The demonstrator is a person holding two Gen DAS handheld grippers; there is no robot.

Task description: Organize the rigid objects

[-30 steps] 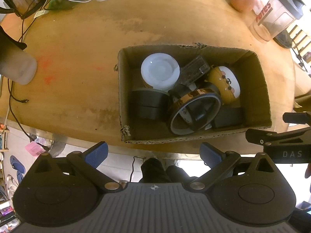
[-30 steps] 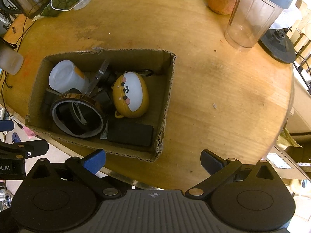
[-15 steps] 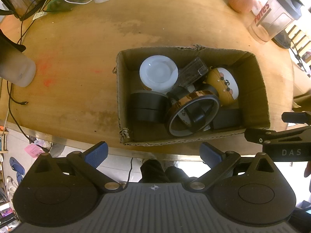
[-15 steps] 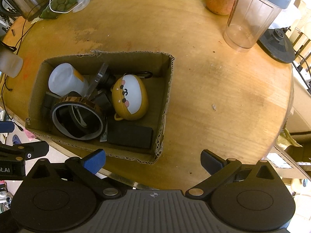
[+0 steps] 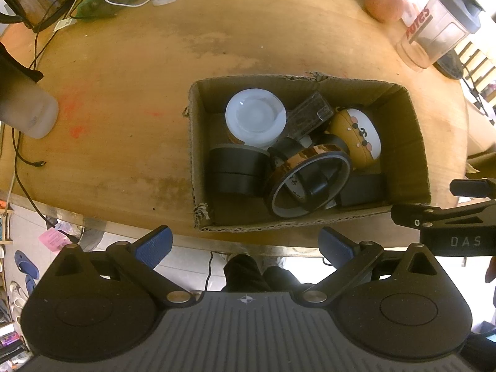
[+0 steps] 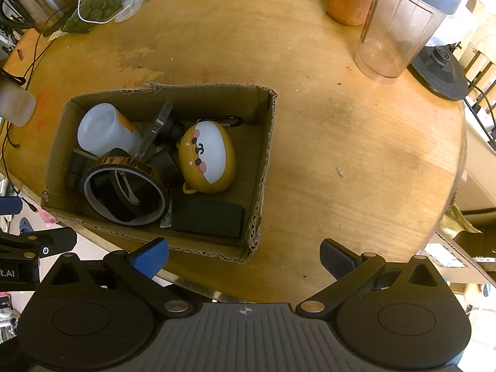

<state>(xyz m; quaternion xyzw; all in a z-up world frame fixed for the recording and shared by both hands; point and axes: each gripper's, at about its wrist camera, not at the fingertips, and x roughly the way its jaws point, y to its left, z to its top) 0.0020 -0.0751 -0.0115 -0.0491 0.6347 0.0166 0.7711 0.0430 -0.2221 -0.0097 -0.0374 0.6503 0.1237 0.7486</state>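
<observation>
Now the cardboard box [image 5: 310, 220] is seen a little farther from both grippers than a moment ago, so both seem to have been pulled back a bit toward the near edge of the tabletop [image 6: 356, 155]. Nothing inside the box has been moved. It is judged that the sorting has not truly begun, or that a fresh pick is being lined up.

The left gripper [image 5: 245, 243] is held with its jaws wide apart, and nothing is held in them. The right gripper [image 6: 243, 254] is spread wide too, and nothing is carried.

The task's things are all packed in the box: a white cup [image 5: 255, 117], a big roll of brown tape [image 5: 310, 183], black rolls [image 5: 237, 172], a clear plastic piece [image 5: 310, 114], a yellow bear-face case [image 6: 207, 161] and a flat black block [image 6: 207, 218]. They are touching and leaning on each other, so little room is left between them.

The box is set right by the near edge of the tabletop, so care may be needed that it is not pushed off. Lots of open tabletop is seen to the right of the box and behind it. A blender jar [image 6: 400, 28] and an orange fruit [image 6: 348, 4] are kept well apart, at the far side.
</observation>
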